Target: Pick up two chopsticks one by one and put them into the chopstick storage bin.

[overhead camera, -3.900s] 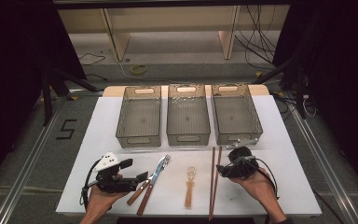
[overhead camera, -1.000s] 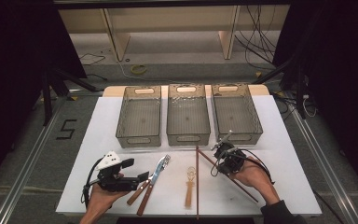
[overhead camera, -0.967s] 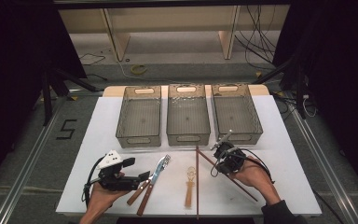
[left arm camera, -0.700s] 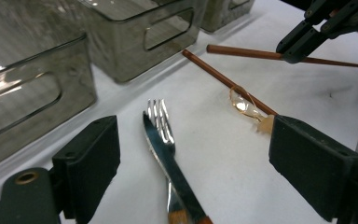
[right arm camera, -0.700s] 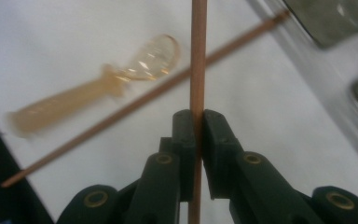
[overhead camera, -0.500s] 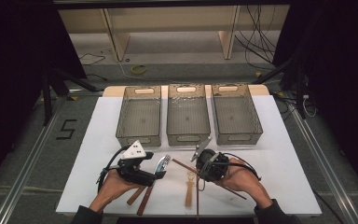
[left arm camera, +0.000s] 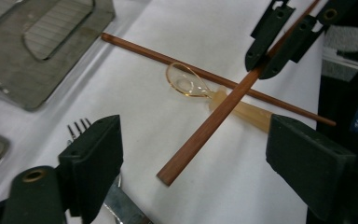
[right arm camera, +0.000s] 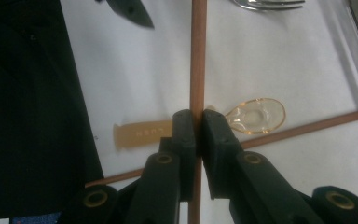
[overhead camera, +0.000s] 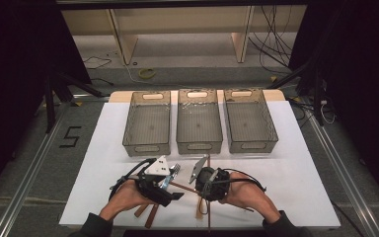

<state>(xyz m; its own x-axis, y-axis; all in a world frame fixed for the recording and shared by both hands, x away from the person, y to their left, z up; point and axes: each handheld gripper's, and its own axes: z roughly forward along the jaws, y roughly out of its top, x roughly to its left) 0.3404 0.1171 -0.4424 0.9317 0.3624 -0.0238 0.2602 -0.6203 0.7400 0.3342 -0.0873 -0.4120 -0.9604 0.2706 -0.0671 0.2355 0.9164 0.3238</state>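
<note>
Three clear bins stand in a row toward the table's [overhead camera: 301,163] far edge: the left bin [overhead camera: 147,123], the middle bin [overhead camera: 199,121], the right bin [overhead camera: 249,120]; near its front edge lie a fork [overhead camera: 171,172] and an amber plastic spoon [left arm camera: 200,88].

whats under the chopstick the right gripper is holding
Under the held chopstick lie the clear amber spoon and a second chopstick on the white table. The right gripper covers where they cross.

R gripper [overhead camera: 202,183], clamped on one chopstick [right arm camera: 197,70], has carried it off its spot at approx 3 o'clock to the middle, above the spoon [right arm camera: 256,115]. L gripper [overhead camera: 170,183] has come in from 9 o'clock twd it, jaws just closing a bit, nothing between them.
</note>
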